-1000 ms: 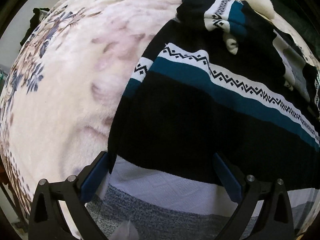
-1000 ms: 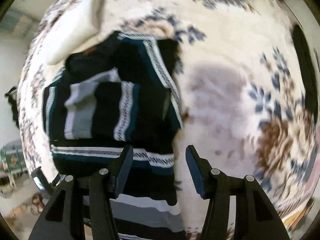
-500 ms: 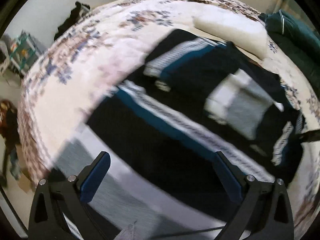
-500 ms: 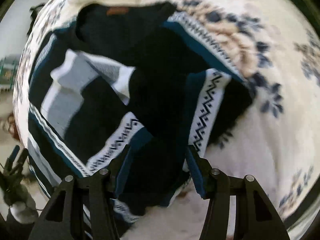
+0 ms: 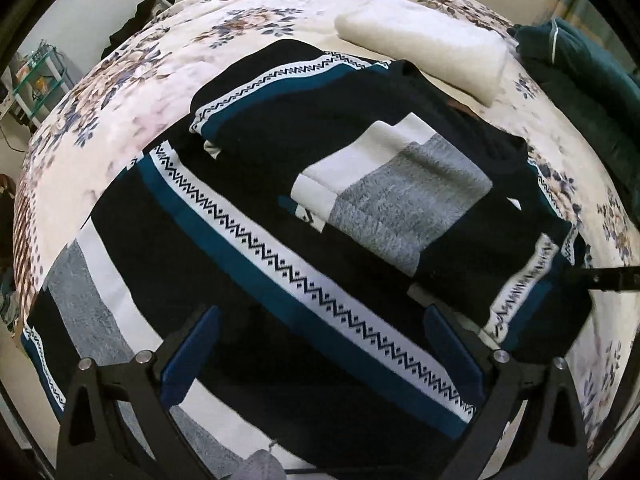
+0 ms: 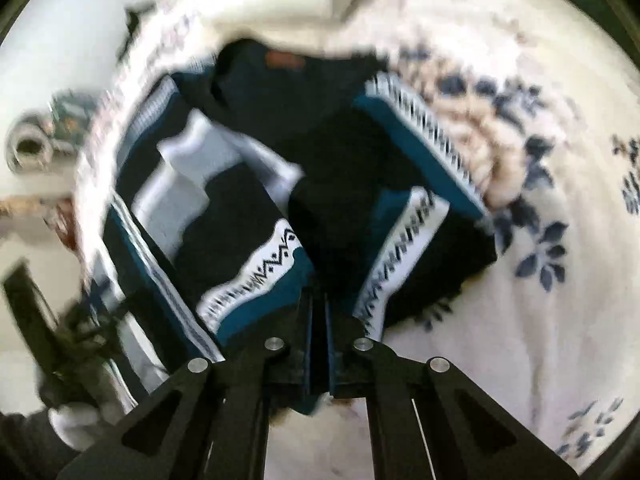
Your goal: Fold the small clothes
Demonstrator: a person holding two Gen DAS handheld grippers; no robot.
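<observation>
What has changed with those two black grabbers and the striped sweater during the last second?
The right gripper came down onto the black, teal and white striped knit sweater; its jaws are closing on a fold at the edge. The left gripper pulled back from the fabric, so more sweater shows. It stayed open, and the sweater stayed on the floral blanket.

A: Any writing to read here?
B: None. The sweater (image 6: pixel 340 152) carries a small brown patch (image 6: pixel 285 60) at its neck, but it is too blurred to make out any lettering.
</observation>
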